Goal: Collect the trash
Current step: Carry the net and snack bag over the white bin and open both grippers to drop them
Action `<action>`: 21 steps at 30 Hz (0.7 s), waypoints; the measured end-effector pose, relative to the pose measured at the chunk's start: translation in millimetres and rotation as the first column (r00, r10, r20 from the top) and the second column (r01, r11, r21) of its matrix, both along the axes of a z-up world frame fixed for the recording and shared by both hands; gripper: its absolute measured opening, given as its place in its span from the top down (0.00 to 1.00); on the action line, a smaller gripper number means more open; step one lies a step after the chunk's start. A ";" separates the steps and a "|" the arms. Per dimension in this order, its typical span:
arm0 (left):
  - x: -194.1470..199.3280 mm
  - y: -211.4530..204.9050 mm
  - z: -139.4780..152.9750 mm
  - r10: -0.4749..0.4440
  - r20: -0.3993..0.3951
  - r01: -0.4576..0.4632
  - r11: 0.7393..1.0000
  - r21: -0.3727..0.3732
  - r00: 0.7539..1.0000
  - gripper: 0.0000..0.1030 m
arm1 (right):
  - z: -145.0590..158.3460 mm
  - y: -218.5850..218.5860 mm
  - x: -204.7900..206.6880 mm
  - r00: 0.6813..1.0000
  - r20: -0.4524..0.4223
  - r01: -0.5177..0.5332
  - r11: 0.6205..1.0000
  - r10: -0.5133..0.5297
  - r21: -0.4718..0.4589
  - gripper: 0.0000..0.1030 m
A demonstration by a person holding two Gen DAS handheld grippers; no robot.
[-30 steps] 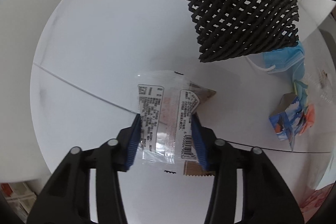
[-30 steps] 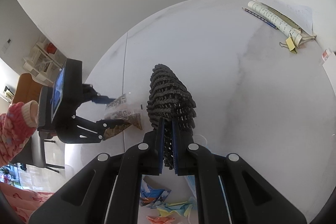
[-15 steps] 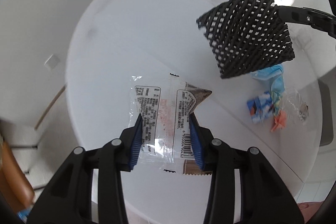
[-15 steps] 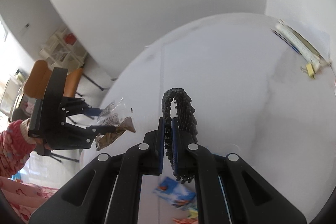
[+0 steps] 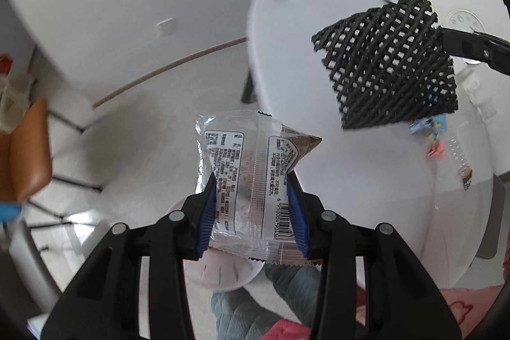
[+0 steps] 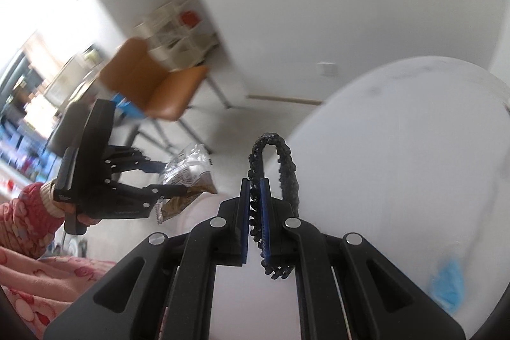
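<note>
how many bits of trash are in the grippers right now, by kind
clear printed wrapper, in the left gripper: 1
brown wrapper, behind it in the same grip: 1
black foam net, in the right gripper: 1
total: 3

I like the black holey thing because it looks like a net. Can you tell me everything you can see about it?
The black mesh sleeve is soft-looking foam netting with diamond-shaped holes. It is folded into a flattish, slightly curled piece. The right gripper is shut on one edge and holds it up in the air above the white table, touching nothing else. In the right wrist view it shows edge-on, arching into a loop beyond the blue pads.
</note>
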State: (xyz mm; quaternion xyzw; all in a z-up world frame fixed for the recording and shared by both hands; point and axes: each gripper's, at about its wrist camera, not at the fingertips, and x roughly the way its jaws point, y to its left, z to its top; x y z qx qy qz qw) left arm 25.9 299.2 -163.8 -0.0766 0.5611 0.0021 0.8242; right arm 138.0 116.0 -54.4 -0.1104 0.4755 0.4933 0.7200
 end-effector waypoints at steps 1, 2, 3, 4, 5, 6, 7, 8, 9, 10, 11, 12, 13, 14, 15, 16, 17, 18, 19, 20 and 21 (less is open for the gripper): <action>-11.7 6.4 0.0 0.018 0.000 -0.018 1.000 -0.004 1.000 0.61 | -0.5 12.6 -13.3 1.000 -0.008 -0.029 1.000 0.029 0.001 0.93; -20.4 11.6 -0.1 0.033 0.000 -0.033 0.999 -0.006 0.999 0.61 | -1.9 22.8 -23.0 0.999 -0.013 -0.053 0.999 0.053 0.000 0.93; -29.9 16.2 -1.0 0.050 0.002 -0.050 0.999 -0.006 0.999 0.61 | -3.8 33.6 -33.1 0.997 -0.015 -0.077 0.997 0.077 -0.004 0.93; -39.2 22.0 -1.8 0.063 0.002 -0.063 0.998 -0.007 0.998 0.61 | -6.0 43.7 -41.0 0.995 -0.022 -0.094 0.995 0.094 -0.009 0.93; -48.8 28.3 -3.5 0.075 -0.003 -0.075 0.997 -0.005 0.997 0.61 | -8.0 51.8 -47.3 0.994 -0.028 -0.106 0.994 0.105 -0.013 0.93; -57.3 34.6 -5.5 0.084 -0.009 -0.084 0.996 -0.006 0.996 0.61 | -13.7 63.9 -56.4 0.991 -0.039 -0.126 0.992 0.125 -0.021 0.93; -62.8 38.1 -7.4 0.089 -0.013 -0.089 0.996 -0.009 0.996 0.61 | -19.3 72.9 -63.9 0.989 -0.044 -0.139 0.990 0.138 -0.034 0.93; -71.0 44.2 -10.5 0.097 -0.021 -0.097 0.995 -0.009 0.995 0.61 | -23.6 81.5 -71.1 0.988 -0.044 -0.149 0.988 0.147 -0.051 0.93; -78.9 50.1 -13.5 0.105 -0.029 -0.105 0.994 -0.003 0.994 0.61 | -27.6 88.0 -75.3 0.987 -0.047 -0.158 0.985 0.155 -0.062 0.93; -86.2 55.5 -16.7 0.110 -0.037 -0.110 0.994 0.000 0.993 0.61 | -35.1 98.5 -82.7 0.983 -0.065 -0.174 0.982 0.170 -0.069 0.93; -91.3 59.1 -19.6 0.114 -0.043 -0.114 0.993 0.002 0.993 0.61 | -41.4 104.5 -86.5 0.981 -0.077 -0.183 0.980 0.177 -0.079 0.93; -97.3 65.9 -22.2 0.122 -0.051 -0.122 0.993 0.001 0.991 0.61 | -47.9 109.6 -89.0 0.980 -0.080 -0.191 0.977 0.183 -0.094 0.93; -100.8 70.7 -23.1 0.126 -0.056 -0.126 0.992 -0.002 0.990 0.61 | -56.7 118.4 -94.2 0.977 -0.089 -0.205 0.972 0.195 -0.114 0.93; -105.7 75.2 -25.1 0.130 -0.062 -0.130 0.991 -0.005 0.990 0.61 | -63.7 124.0 -98.8 0.974 -0.100 -0.216 0.968 0.205 -0.129 0.93; -109.7 78.9 -26.6 0.133 -0.064 -0.134 0.991 -0.008 0.989 0.61 | -72.1 131.6 -102.6 0.970 -0.115 -0.229 0.962 0.213 -0.148 0.93; -111.3 80.4 -27.3 0.134 -0.065 -0.135 0.991 -0.010 0.989 0.61 | -77.0 133.6 -104.6 0.968 -0.122 -0.237 0.959 0.220 -0.156 0.92; -114.4 82.6 -29.7 0.135 -0.068 -0.136 0.991 -0.012 0.989 0.61 | -83.1 135.9 -105.9 0.966 -0.134 -0.244 0.955 0.224 -0.168 0.89; -116.1 83.6 -31.7 0.134 -0.068 -0.136 0.991 -0.015 0.989 0.61 | -87.7 138.5 -106.8 0.964 -0.145 -0.246 0.952 0.222 -0.181 0.84; -116.0 83.8 -33.6 0.134 -0.067 -0.136 0.990 -0.022 0.989 0.61 | -91.4 141.4 -108.4 0.964 -0.148 -0.246 0.950 0.219 -0.195 0.72; -116.6 83.5 -34.5 0.133 -0.069 -0.135 0.990 -0.029 0.989 0.61 | -92.8 143.9 -110.4 0.966 -0.142 -0.242 0.949 0.216 -0.203 0.62; -117.7 83.3 -35.8 0.132 -0.071 -0.134 0.990 -0.034 0.989 0.61 | -93.2 146.0 -111.3 0.967 -0.138 -0.241 0.947 0.215 -0.214 0.59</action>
